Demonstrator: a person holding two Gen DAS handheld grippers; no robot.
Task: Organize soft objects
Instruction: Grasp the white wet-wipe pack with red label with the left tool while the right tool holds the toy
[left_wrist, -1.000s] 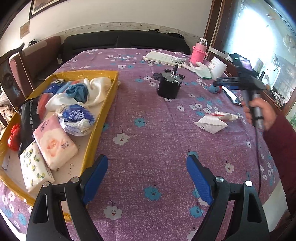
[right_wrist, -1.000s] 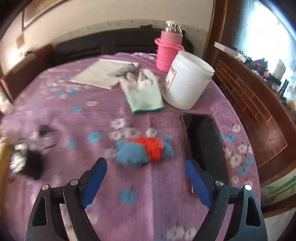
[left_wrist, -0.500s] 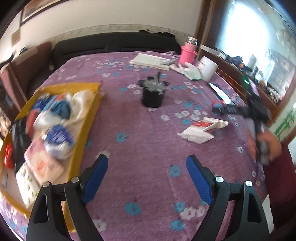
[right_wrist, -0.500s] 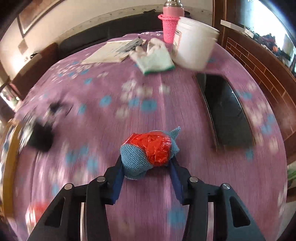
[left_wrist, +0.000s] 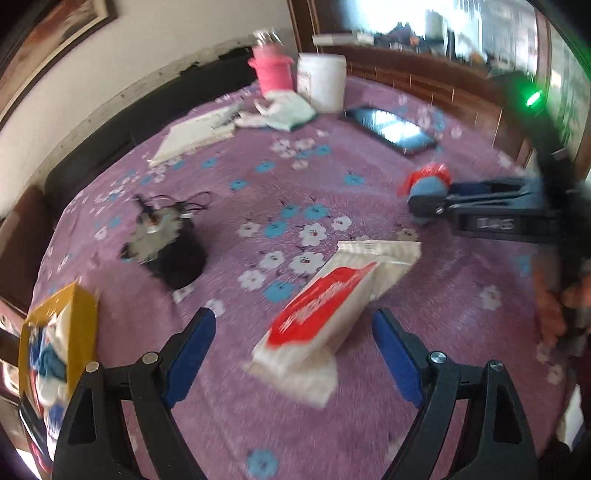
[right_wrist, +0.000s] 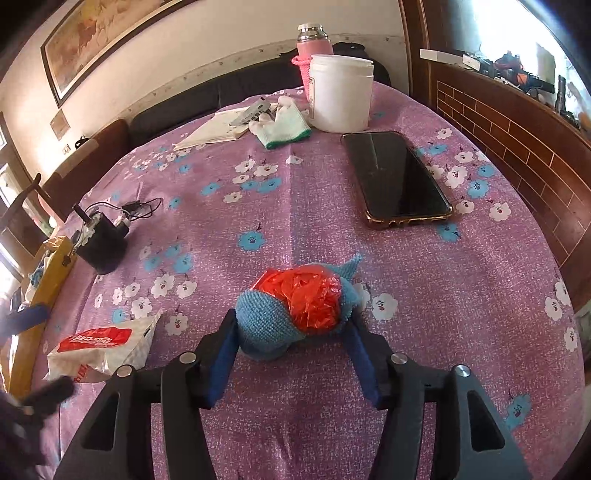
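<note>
Right gripper (right_wrist: 291, 343) angled down, opening, pads flanking blue-red bundle (right_wrist: 295, 308); left gripper (left_wrist: 295, 354) apart over tissue pack (left_wrist: 328, 306).

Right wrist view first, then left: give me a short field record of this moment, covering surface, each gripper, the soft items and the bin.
surface: purple floral tablecloth
right gripper: jaws opening, blue knitted bundle with red plastic between the pads, touching both
left gripper: open, empty, pointed at the tissue pack
tissue pack: red and white, lying on the cloth, not yet gripped
yellow tray: at left edge, soft items inside
nearby: phone, white jar, glove
</note>
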